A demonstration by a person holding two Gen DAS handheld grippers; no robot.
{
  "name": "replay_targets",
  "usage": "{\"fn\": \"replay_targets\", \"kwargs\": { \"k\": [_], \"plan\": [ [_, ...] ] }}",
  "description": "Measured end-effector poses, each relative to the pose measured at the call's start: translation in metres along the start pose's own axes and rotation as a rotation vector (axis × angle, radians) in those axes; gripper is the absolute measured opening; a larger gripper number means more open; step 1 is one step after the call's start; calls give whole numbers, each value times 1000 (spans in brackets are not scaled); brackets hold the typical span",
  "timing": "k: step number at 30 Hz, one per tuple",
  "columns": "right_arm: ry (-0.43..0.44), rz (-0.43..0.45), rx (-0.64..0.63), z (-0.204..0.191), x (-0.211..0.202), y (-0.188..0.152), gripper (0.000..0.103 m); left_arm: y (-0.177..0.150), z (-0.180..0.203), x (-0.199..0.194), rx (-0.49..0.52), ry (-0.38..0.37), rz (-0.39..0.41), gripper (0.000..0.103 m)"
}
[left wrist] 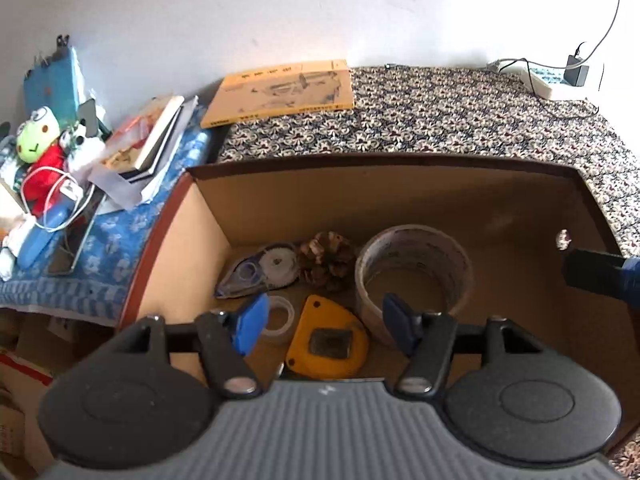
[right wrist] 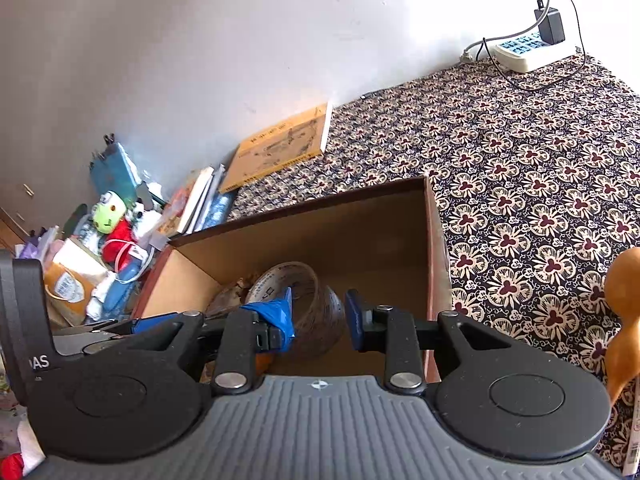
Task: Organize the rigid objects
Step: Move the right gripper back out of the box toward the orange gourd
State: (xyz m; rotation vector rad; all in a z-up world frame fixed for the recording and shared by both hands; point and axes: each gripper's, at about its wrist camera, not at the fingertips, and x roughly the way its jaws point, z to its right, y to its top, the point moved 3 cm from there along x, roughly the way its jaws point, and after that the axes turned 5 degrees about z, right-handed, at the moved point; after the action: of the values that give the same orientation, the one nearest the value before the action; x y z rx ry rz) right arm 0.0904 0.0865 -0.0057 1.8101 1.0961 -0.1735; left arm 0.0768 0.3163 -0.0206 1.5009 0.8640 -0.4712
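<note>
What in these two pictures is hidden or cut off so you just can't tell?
- Left wrist view: the yellow tape measure has its near edge behind the left claw body.
- Left wrist view: the small clear tape roll is partly covered by a blue pad.
- Right wrist view: the box floor is mostly blocked by the right claw.
- Right wrist view: the orange-brown gourd-like object is cut by the right edge.
</note>
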Motion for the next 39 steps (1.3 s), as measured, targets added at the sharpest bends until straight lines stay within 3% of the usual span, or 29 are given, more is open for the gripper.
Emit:
{"fn": "replay_targets", "kwargs": {
  "k": [16,29,39],
  "plan": [
    [80,47,-88,21,-53,-10,12,-14,41,-76,-26,88,67,70],
    [83,13,-38,74,-87,-20,14,-32,104,-106,-12,108,71,71],
    [58,-29,11,121,-106,-33,15,-48,159,-121,18,81,67,72]
  ]
}}
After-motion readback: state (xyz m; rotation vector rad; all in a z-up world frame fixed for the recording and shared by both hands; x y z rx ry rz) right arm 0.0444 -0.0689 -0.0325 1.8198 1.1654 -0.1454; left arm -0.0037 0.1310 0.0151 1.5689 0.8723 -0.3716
